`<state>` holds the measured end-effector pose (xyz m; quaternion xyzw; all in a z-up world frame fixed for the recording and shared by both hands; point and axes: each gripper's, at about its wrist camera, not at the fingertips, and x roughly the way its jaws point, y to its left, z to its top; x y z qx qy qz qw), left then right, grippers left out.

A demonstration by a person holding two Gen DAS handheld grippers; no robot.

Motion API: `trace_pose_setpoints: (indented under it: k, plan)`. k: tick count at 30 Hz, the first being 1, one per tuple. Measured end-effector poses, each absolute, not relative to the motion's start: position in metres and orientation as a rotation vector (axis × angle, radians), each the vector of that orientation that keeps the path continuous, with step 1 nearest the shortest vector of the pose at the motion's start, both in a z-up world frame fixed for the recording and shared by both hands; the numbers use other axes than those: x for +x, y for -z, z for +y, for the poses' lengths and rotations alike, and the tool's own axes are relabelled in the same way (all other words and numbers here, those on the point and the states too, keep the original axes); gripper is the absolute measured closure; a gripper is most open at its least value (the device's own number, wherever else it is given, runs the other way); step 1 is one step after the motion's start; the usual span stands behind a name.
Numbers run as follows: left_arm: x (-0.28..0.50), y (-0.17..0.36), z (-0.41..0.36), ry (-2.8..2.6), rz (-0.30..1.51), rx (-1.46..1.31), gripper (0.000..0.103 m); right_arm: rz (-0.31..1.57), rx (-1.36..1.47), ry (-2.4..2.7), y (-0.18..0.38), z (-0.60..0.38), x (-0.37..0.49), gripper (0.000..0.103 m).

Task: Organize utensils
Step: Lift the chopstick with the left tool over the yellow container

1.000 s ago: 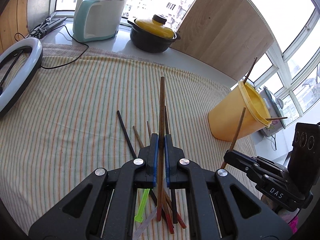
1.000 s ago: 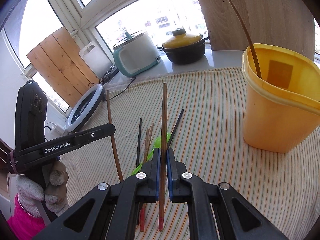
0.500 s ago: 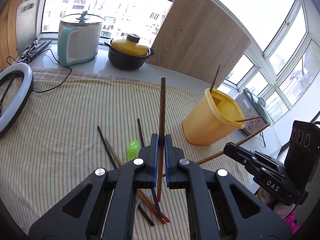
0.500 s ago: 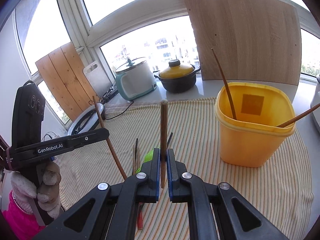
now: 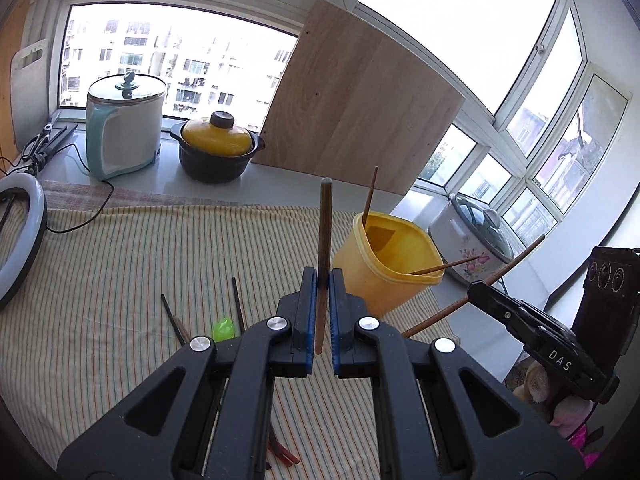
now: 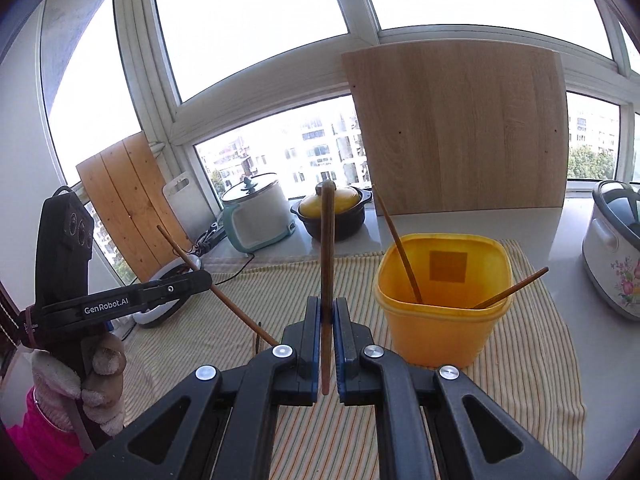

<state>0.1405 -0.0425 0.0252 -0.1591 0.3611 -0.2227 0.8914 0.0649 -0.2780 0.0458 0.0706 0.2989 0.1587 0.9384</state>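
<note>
Each gripper is clamped on one brown chopstick. The left gripper (image 5: 323, 280) has its fingers (image 5: 307, 300) nearly closed on a stick (image 5: 325, 236) that stands upright above them. The right gripper (image 6: 328, 308) holds its own stick (image 6: 328, 248) the same way. Both are raised above the striped cloth (image 5: 120, 264) on the counter, near the yellow bin (image 6: 440, 332), which already holds two sticks leaning on its rim.

The step in hand looks like dropping these two sticks into the bin. To do it well, bring one gripper over the mouth at a time, tilt it so the stick's lower end points into the bin, and let go only when that end is past the rim. The leaning sticks take up the far-left corner and the right edge, so the middle of the mouth is the free room. The two grippers are close, and their sticks could cross if both move in together.

More sticks (image 5: 238, 304) and a green item (image 5: 223, 329) lie on the cloth, left of the bin. A floral cooker (image 6: 612, 264) stands near the bin's right side, so approach from the cloth side.
</note>
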Motion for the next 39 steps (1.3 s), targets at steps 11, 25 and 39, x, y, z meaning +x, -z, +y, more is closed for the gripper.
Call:
trace_pose_setpoints:
  k: [11,25,39]
  plan:
    - [0.147,-0.058,-0.062,0.506,0.682,-0.344,0.1,0.491,0.216,-0.26,-0.086,-0.32,0.053,0.099]
    - [0.164,-0.093,-0.09,0.531,0.625,-0.326,0.1,0.44,0.259,-0.196,-0.096,-0.353,0.069,0.099]
    - [0.191,-0.088,-0.13,0.531,0.636,-0.295,0.1,0.458,0.289,-0.104,-0.083,-0.373,0.105,0.099]
